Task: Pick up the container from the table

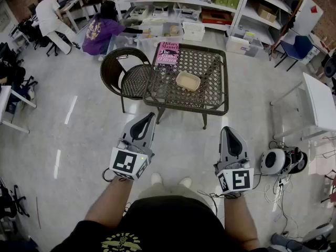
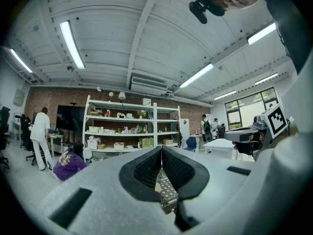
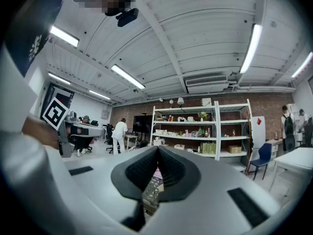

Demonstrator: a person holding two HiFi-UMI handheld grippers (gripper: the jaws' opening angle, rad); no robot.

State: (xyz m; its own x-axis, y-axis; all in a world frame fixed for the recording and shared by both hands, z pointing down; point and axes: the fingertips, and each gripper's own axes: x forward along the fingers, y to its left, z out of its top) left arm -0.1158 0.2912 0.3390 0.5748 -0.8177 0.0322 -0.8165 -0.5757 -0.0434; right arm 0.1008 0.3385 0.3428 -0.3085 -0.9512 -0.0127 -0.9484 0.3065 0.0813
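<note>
- While the small beige oblong container (image 1: 188,81) sits near the middle of the dark metal lattice table (image 1: 212,103), I see it well ahead of both pairs of fingers, and neither touches it.
- A pink-covered book (image 1: 167,53) lies flat at the table's far left corner, apart from the container.
- A round dark wicker chair (image 1: 119,70) stands against the table's left side.
- My left gripper (image 1: 147,116) hovers over the floor short of the table, with its fingers pressed together on nothing.
- My right gripper (image 1: 226,130), level beside it, is likewise closed tight and empty.
</note>
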